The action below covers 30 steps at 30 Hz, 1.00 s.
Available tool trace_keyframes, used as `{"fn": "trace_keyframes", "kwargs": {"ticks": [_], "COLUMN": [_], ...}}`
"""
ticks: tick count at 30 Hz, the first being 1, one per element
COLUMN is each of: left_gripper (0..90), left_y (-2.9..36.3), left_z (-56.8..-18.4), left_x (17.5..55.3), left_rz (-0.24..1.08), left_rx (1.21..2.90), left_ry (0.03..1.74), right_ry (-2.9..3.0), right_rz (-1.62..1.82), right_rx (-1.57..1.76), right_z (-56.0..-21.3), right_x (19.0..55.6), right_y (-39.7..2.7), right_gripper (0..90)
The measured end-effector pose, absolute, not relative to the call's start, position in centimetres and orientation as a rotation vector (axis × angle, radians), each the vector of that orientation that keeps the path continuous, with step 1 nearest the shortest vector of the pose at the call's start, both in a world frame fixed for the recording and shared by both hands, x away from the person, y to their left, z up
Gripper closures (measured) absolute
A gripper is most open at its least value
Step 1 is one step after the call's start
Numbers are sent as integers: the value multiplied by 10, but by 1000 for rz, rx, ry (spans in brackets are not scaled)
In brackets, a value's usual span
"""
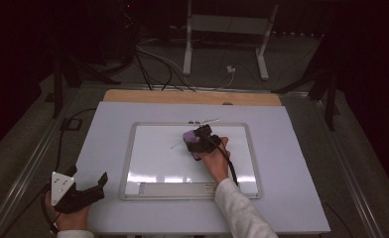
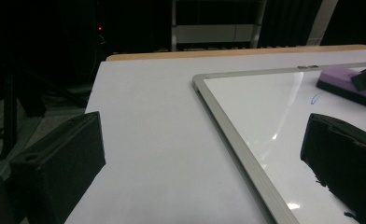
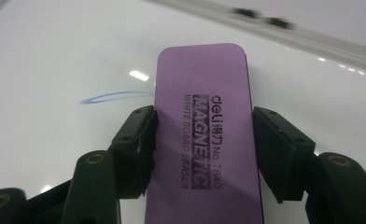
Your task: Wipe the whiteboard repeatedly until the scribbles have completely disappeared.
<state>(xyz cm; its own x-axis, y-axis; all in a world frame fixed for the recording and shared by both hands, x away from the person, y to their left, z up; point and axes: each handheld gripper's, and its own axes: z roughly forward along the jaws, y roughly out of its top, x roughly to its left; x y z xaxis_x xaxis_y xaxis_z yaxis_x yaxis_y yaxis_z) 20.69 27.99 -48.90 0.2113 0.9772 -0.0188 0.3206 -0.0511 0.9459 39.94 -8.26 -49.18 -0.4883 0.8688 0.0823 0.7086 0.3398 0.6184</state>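
A purple magnetic whiteboard eraser [image 3: 204, 126] lies flat on the whiteboard [image 1: 153, 158], gripped across its width by my right gripper [image 3: 203, 140], whose two pads press on its long sides. A thin blue pen stroke [image 3: 111, 97] runs on the board just left of the eraser. From the high view the eraser [image 1: 190, 137] and right gripper [image 1: 200, 140] are near the board's upper middle. My left gripper [image 1: 91, 186] rests over the table's front left corner, jaws wide apart with nothing between them. The eraser [image 2: 347, 84] also shows at the far right of the left gripper view.
The whiteboard's metal frame [image 2: 232, 130] runs diagonally past my left gripper. A pen tray [image 1: 175, 189] lines the board's near edge. The white tabletop [image 1: 291, 163] surrounds the board, with a wooden strip [image 1: 192, 96] at the far edge. Stands and cables sit on the floor beyond.
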Motion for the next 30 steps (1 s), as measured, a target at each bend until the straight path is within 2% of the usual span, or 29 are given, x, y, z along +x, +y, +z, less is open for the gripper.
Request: {"fn": "trace_keyframes", "kwargs": {"ticks": [6,15,25,30], "left_gripper": [5,6,5,6], "left_y": [281,283,282,283], "left_z": [-489,-489,-489,-489], "left_x": [207,206,207,206], "left_rz": [884,880,883,882], "left_rx": [1549,1535,1546,1539], "left_ry": [1272,1281,1276,1278], "right_ry": [2487,2336,2539,2463], "right_rz": [873,825,901,877], "right_rx": [1241,1419,1163,1260], "right_z": [-489,-490,-490,-490], "right_x": [390,412,388,396], "right_y": [-54,-77,-36,-49], "right_gripper": [419,419,419,419]}}
